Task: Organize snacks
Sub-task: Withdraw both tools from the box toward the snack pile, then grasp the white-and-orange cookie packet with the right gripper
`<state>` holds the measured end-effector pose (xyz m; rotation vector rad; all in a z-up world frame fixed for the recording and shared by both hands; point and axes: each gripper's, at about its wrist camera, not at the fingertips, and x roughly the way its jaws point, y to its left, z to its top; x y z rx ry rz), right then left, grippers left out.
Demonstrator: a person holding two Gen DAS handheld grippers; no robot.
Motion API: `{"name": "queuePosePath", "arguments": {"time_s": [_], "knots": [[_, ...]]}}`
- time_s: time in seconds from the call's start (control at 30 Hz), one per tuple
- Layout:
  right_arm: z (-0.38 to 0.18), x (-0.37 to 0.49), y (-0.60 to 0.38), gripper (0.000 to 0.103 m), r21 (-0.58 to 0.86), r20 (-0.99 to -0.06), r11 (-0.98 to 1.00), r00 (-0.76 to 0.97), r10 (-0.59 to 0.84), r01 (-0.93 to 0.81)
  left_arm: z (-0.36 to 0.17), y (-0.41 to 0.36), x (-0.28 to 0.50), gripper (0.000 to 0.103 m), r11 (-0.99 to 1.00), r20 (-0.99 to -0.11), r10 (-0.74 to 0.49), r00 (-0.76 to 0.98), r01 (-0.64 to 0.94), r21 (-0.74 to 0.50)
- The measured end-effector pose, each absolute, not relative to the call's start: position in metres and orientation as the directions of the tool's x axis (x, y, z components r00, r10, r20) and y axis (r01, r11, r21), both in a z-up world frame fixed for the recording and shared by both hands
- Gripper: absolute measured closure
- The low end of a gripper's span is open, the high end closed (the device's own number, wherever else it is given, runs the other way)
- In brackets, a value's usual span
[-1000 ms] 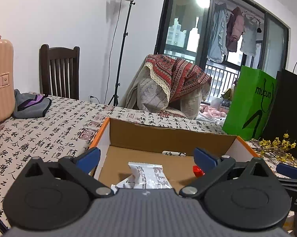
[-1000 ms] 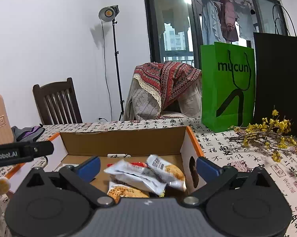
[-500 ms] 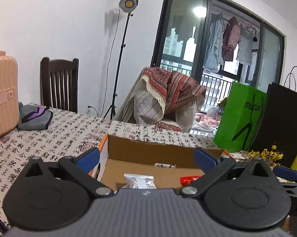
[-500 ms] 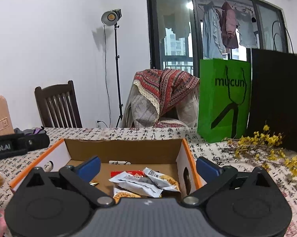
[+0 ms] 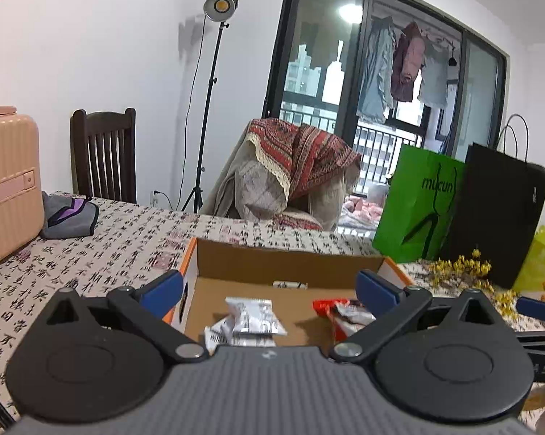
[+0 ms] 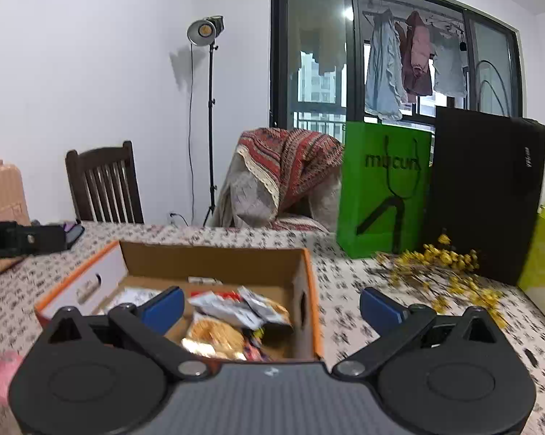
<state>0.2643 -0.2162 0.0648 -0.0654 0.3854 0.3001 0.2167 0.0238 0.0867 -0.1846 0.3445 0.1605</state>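
Calligraphy-print cloth covered the worktop, with a white wall, a studio lamp on a stand and a balcony window with hung clothes behind. Your left gripper sat low in front of the open cardboard box, its jaws spread wide and empty. Inside the box, in the left wrist view, a white snack packet lay near the middle of the floor, and a red snack packet lay to its right, near your right blue fingertip. Your right gripper also had its jaws wide apart with nothing between them; it was pointed at the box's right wall. From that side, a heap of snack packets filled the box's near right corner, a golden biscuit pack lowest, white and foil wrappers over it. Part of your left gripper showed at the left edge of the right wrist view. Beyond the box stood a green paper bag and a black bag, side by side, yellow dried flowers lying before them on the cloth. A dark wooden chair and a pink suitcase were far left; a patterned throw draped another chair.
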Motion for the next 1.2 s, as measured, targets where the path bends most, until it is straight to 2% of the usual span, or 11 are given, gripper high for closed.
{"name": "queuePosePath", "arguments": {"time_s": [0.37, 0.77, 0.93, 1.1, 1.13, 1.17, 1.2], "knots": [[0.040, 0.240, -0.268, 0.000, -0.036, -0.464, 0.972, 0.865, 0.191, -0.234, 0.071, 0.027, 0.189, 0.000, 0.976, -0.409, 0.122, 0.905, -0.184, -0.116], [-0.025, 0.251, -0.292, 0.000, 0.008, -0.654, 0.983, 0.742, 0.145, -0.185, 0.038, 0.034, 0.163, 0.000, 0.978, -0.492, 0.111, 0.863, -0.184, -0.102], [-0.042, 0.260, -0.279, 0.000, 0.003, -0.689, 0.979, 0.709, 0.149, -0.203, 0.026, 0.036, 0.156, 0.000, 0.978, -0.523, 0.098, 0.847, -0.179, -0.106], [-0.043, 0.258, -0.278, 0.000, 0.016, -0.663, 0.975, 0.728, 0.178, -0.224, 0.014, 0.036, 0.149, 0.000, 0.980, -0.551, 0.084, 0.830, -0.169, -0.106], [-0.042, 0.256, -0.278, 0.005, 0.019, -0.656, 0.973, 0.731, 0.185, -0.229, 0.013, 0.036, 0.148, 0.000, 0.980, -0.554, 0.082, 0.829, -0.168, -0.108], [-0.041, 0.253, -0.277, 0.016, 0.019, -0.648, 0.972, 0.738, 0.189, -0.233, 0.011, 0.037, 0.147, 0.000, 0.980, -0.555, 0.077, 0.828, -0.165, -0.110], [-0.040, 0.250, -0.277, 0.023, 0.016, -0.638, 0.972, 0.746, 0.189, -0.233, 0.009, 0.037, 0.146, 0.000, 0.981, -0.558, 0.072, 0.827, -0.161, -0.112]]}}
